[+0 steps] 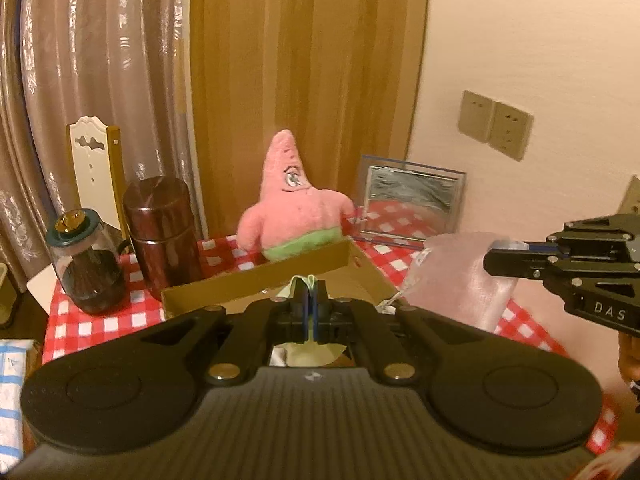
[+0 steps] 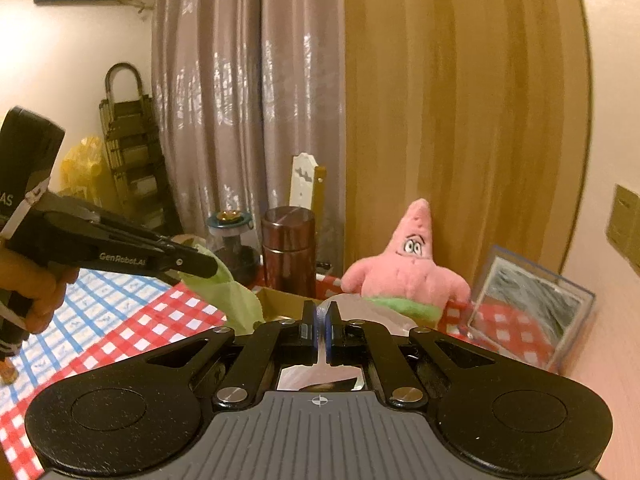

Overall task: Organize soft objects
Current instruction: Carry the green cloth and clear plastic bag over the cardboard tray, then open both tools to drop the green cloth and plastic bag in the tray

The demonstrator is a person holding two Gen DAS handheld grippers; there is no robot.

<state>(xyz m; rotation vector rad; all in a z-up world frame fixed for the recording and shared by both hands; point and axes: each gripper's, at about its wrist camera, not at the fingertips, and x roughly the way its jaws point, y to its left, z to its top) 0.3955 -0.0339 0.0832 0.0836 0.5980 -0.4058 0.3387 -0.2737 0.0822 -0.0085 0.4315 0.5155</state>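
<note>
My left gripper (image 1: 309,286) is shut on a pale green cloth (image 1: 302,280), held over an open cardboard box (image 1: 256,280). In the right wrist view the same gripper (image 2: 208,268) comes in from the left, and the green cloth (image 2: 234,300) hangs from its tips beside the box (image 2: 276,300). My right gripper (image 2: 321,316) is shut on a thin translucent plastic bag (image 2: 360,308). From the left wrist it shows at the right edge (image 1: 490,260), with the bag (image 1: 460,280) hanging below. A pink starfish plush (image 1: 294,204) (image 2: 408,268) stands upright behind the box.
A red checked tablecloth (image 1: 104,324) covers the table, with a blue checked cloth (image 2: 92,304) to its left. A brown canister (image 1: 162,232), a glass jar (image 1: 86,264) and a small wooden chair back (image 1: 94,168) stand left of the box. A framed picture (image 1: 412,204) leans on the wall.
</note>
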